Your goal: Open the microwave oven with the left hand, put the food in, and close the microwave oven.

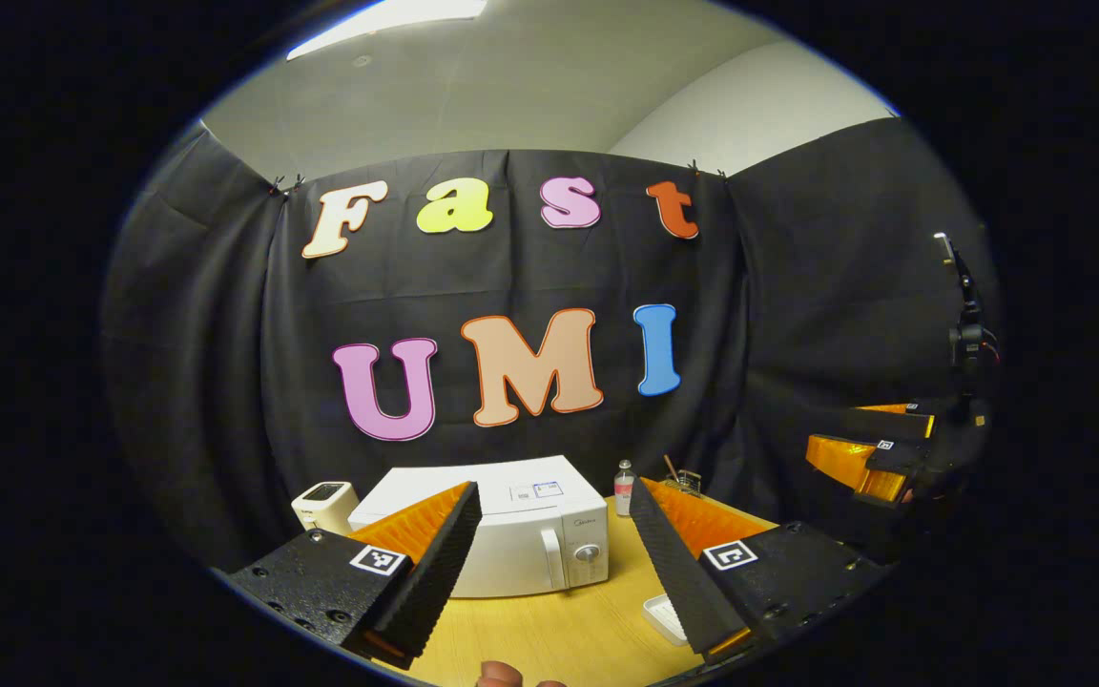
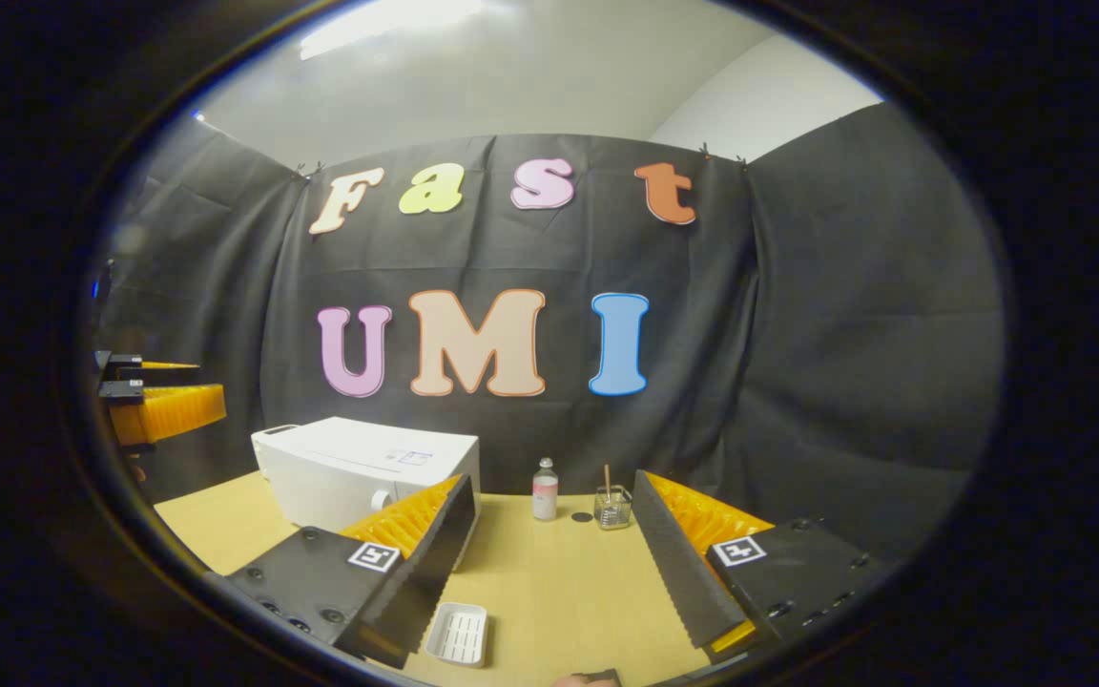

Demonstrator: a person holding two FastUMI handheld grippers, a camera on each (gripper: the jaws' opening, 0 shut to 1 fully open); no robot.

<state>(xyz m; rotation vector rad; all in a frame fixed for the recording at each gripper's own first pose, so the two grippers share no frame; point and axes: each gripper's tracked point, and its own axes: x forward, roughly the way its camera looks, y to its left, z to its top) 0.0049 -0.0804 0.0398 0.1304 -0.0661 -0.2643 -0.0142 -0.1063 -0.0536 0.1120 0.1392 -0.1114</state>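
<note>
With both hand-held grippers raised over the table point(image 2: 549, 572), microwave point(image 1: 511, 534) sits door shut, white tray point(image 2: 459, 633) near its front; fits pre-open or post-close stage. Left hand-held gripper point(image 1: 554, 534) & right hand-held gripper point(image 2: 549, 534) wide open, holding nothing

Light wooden worktop point(image 2: 559, 582) carries closed white microwave point(image 1: 511, 534), small white tray point(image 2: 459, 634), small bottle point(image 2: 545, 489), glass jar with stick point(image 2: 612, 506), white appliance point(image 1: 323, 506).

White microwave point(image 1: 511, 530) shut; white tray point(image 2: 458, 634) nearby.
</note>
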